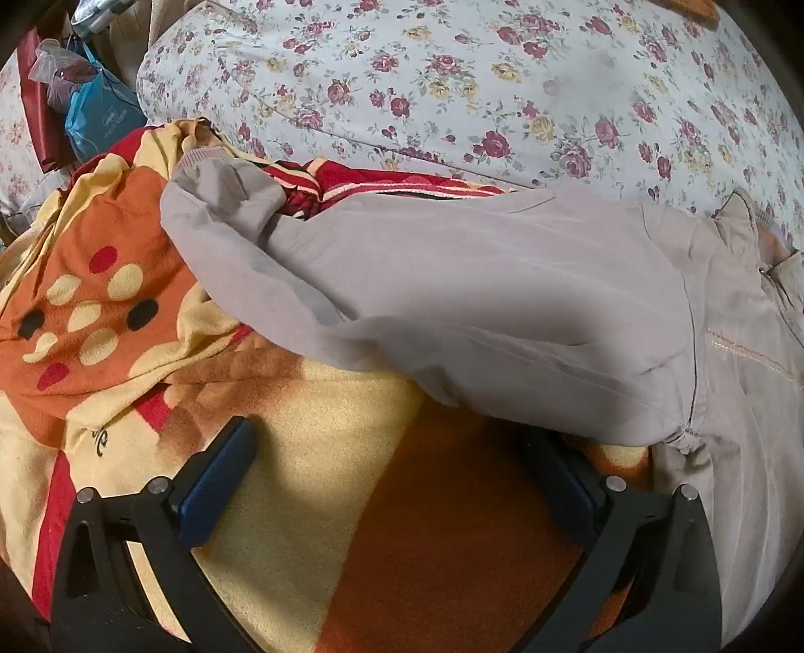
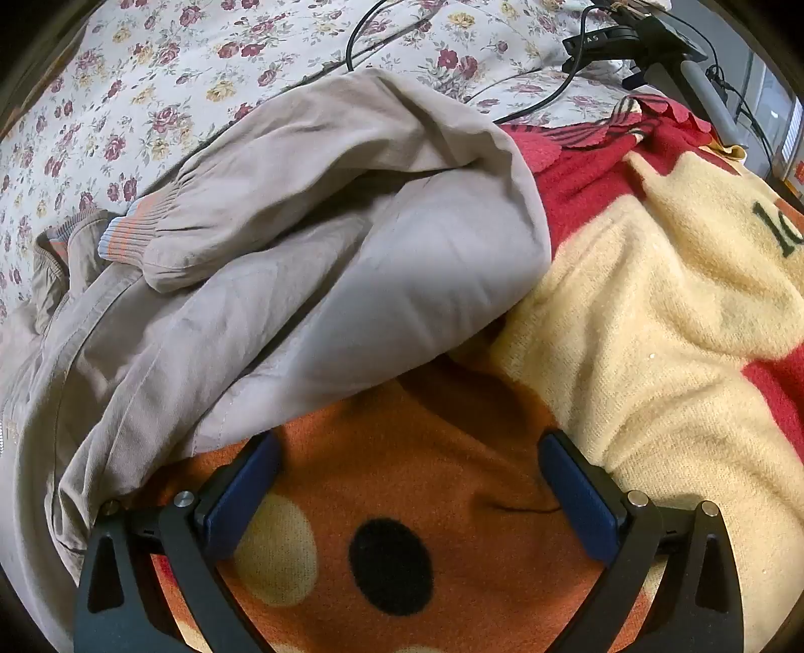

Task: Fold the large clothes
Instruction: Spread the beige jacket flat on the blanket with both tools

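Observation:
A large beige-grey jacket (image 1: 502, 301) lies spread on an orange, yellow and red blanket (image 1: 311, 502). In the left wrist view one sleeve stretches left to a ribbed cuff (image 1: 201, 158). My left gripper (image 1: 397, 452) is open and empty, just below the sleeve's lower edge, its right finger partly under the fabric. In the right wrist view the jacket (image 2: 301, 281) has a sleeve folded across it with a ribbed cuff (image 2: 130, 236) at the left. My right gripper (image 2: 412, 467) is open and empty over the blanket (image 2: 653, 326), next to the jacket's edge.
A floral bedsheet (image 1: 477, 85) covers the bed behind the jacket. Bags (image 1: 95, 110) sit at the far left. In the right wrist view a black cable (image 2: 553, 95) and a dark device (image 2: 653, 35) lie at the back right.

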Demonstrator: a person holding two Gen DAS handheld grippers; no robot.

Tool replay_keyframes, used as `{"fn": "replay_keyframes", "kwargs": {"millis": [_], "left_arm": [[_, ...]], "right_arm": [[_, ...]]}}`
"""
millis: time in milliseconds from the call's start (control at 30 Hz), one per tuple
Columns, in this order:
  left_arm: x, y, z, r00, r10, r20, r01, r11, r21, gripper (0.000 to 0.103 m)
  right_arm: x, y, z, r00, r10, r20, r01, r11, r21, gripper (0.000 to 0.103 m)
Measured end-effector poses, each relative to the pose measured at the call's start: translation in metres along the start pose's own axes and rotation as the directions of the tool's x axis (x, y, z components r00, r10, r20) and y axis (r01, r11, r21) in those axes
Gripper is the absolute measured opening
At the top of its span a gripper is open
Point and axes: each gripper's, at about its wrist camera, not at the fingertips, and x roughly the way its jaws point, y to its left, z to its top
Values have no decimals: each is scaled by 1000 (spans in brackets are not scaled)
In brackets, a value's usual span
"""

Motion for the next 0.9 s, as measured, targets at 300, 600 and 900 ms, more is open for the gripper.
{"fn": "replay_keyframes", "kwargs": {"millis": [300,600,900], "left_arm": [[0,-1,0,1000,2,1,-2,1000,1,103],[-8,1,-5,999,-6,-41,5,1000,-28,103],[-56,-5,-6,997,-60,54,61,998,-11,103]], "right_arm": [[0,0,0,1000,0,-1,0,1000,0,102],[0,0,0,1000,0,-1,0,1000,0,102],[-44,2,-8,993,76,-86,-73,997,40,102]]}}
